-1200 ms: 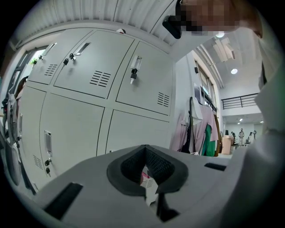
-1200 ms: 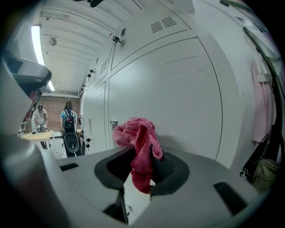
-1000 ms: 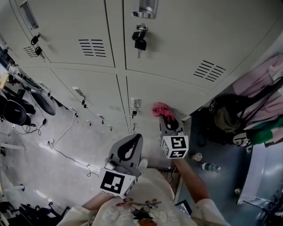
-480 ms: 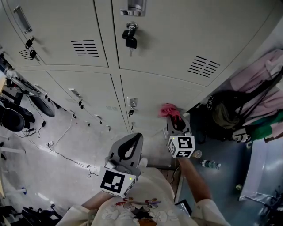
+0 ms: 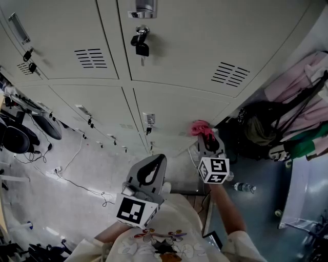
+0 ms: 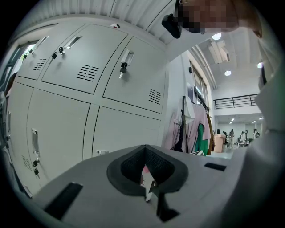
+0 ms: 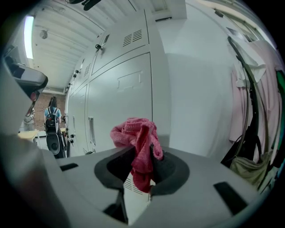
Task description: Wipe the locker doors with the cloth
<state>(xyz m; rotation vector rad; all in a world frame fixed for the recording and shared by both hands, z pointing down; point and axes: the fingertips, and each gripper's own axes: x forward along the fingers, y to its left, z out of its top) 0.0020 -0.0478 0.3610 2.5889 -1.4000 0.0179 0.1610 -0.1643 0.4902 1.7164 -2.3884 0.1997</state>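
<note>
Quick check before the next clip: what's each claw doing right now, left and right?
Left claw: closed, holding nothing.
Right claw: closed on the pink cloth.

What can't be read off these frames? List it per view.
- Head view: whether the pink cloth touches the locker door. The right gripper and the bunched cloth cover the contact spot.
- Head view: upper locker handle, cut off by the top edge.
- Head view: floor bottle, label too small.
- Left gripper view: people in the hall, too small.
</note>
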